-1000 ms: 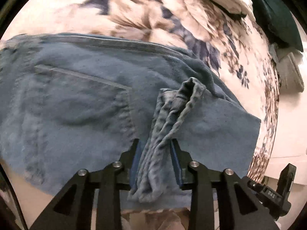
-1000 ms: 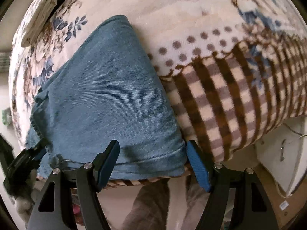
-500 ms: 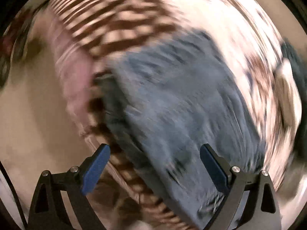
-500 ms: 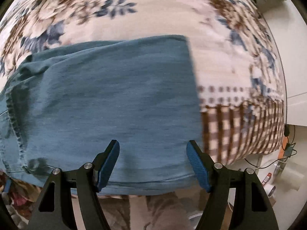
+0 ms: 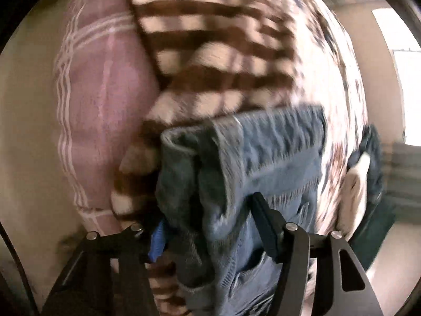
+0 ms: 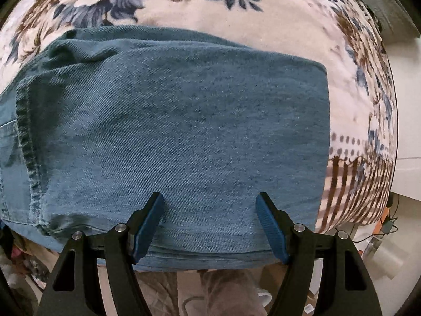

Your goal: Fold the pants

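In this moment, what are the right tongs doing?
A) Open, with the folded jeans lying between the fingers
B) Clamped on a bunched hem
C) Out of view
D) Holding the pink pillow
A: the right tongs stand wide apart over the flat folded jeans, gripping nothing.

Bunched pants [image 5: 236, 184] fill the left gripper [image 5: 208, 223]; right gripper [image 6: 210, 223] gapes unobstructed.

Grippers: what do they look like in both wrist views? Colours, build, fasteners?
Both alike: left gripper and right gripper have black angular finger arms with triangular cut-outs, silver round bolt heads and blue ribbed pads. No cables, markings or sleeves visible.
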`<state>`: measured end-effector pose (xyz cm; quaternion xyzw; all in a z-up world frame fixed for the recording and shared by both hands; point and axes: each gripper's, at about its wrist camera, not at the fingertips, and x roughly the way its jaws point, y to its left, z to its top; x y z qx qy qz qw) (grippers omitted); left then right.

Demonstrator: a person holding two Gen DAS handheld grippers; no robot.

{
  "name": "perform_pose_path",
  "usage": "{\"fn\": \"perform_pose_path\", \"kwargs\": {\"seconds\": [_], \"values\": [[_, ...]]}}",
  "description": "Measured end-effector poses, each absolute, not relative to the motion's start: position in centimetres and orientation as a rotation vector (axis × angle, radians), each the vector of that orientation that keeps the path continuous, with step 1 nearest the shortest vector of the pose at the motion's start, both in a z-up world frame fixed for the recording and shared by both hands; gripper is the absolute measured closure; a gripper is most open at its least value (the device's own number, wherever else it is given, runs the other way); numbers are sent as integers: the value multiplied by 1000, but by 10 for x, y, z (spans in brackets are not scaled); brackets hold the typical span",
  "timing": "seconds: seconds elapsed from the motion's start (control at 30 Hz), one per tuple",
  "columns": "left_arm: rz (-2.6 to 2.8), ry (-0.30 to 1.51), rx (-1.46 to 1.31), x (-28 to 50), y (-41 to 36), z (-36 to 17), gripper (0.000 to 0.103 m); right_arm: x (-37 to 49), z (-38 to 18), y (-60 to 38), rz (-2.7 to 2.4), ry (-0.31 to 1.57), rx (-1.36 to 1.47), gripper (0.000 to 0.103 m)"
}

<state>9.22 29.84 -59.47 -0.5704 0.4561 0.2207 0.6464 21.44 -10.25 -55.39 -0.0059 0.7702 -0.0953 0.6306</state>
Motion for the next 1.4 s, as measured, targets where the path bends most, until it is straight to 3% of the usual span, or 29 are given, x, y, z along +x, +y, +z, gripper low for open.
{"fn": "perform_pose_path", "kwargs": {"seconds": [0.07,0.13,0.23,0.37,0.47,0.53,0.6,0.67,0.8,0.9,1.4], "values": [[510,1032,-1292,95,297,-591,47,215,-556,-102,-216,1768,-14,28],[519,1023,-1232,95,290,-577,67,216,-559,-107,-213,1768,-16,28],[517,1012,-1090,99,276,-547,76,215,-561,-106,-209,1768,-24,28],[460,1002,-987,111,268,-529,76,212,-567,-120,-218,1778,8,28],[476,1053,-1043,118,283,-555,71,211,-568,-127,-221,1779,31,28],[491,1078,-1132,118,295,-582,57,212,-567,-128,-222,1778,47,28],[488,1056,-1205,115,301,-595,54,213,-568,-129,-220,1779,56,28],[501,1042,-1185,120,299,-590,56,213,-567,-130,-219,1774,58,28],[531,1043,-957,132,272,-557,75,219,-561,-129,-262,1755,-27,28],[527,1033,-812,134,255,-531,80,220,-560,-135,-293,1747,-63,28],[278,983,-274,156,109,-409,83,219,-560,-170,-240,1737,15,28]]}}
